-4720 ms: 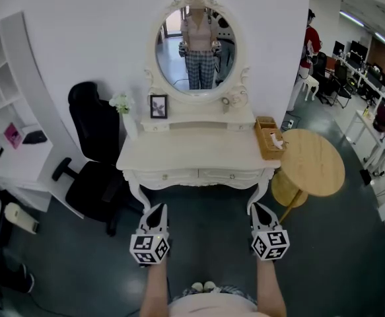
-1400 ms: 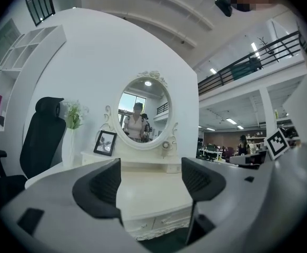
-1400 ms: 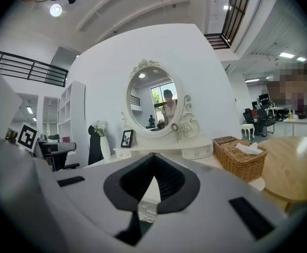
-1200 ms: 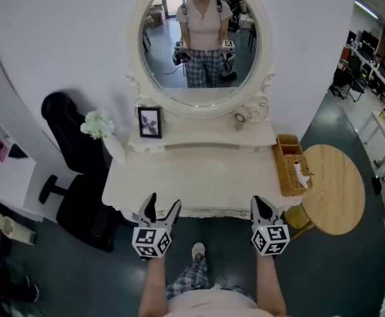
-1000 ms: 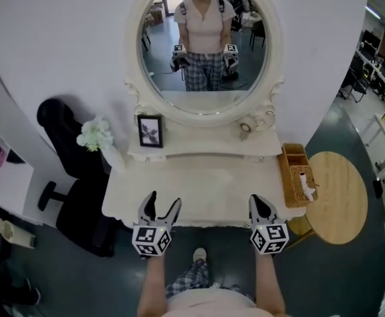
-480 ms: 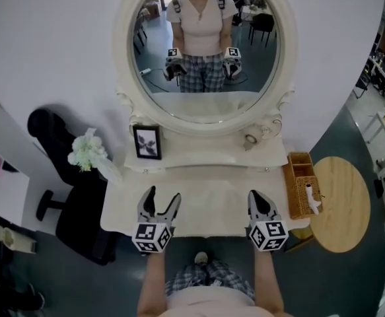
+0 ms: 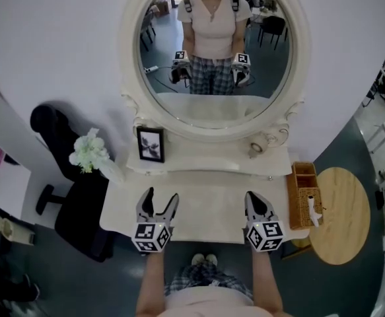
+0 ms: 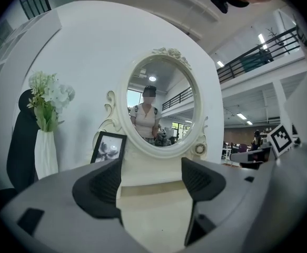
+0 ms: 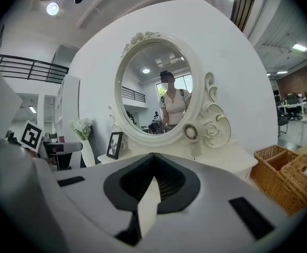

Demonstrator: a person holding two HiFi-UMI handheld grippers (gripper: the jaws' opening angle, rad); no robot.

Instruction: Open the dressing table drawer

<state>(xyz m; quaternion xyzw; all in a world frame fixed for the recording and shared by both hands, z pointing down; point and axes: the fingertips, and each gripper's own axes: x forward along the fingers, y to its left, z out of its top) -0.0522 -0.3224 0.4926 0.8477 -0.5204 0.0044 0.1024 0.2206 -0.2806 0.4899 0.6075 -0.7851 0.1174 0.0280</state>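
Over the white dressing table's tabletop [image 7: 205,207], before its oval mirror [image 7: 212,51], the left tongs [image 7: 160,199] gape empty while the right tongs [image 7: 254,199] sit pressed shut on nothing.

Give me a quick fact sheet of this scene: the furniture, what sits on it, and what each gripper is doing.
Furniture: white dressing table with oval mirror
On it: photo frame, vase of white flowers
To its right: wicker basket, round wooden table
Left gripper: open, empty, over the tabletop's front
Right gripper: shut, empty, over the tabletop's front
Drawer: front not in view
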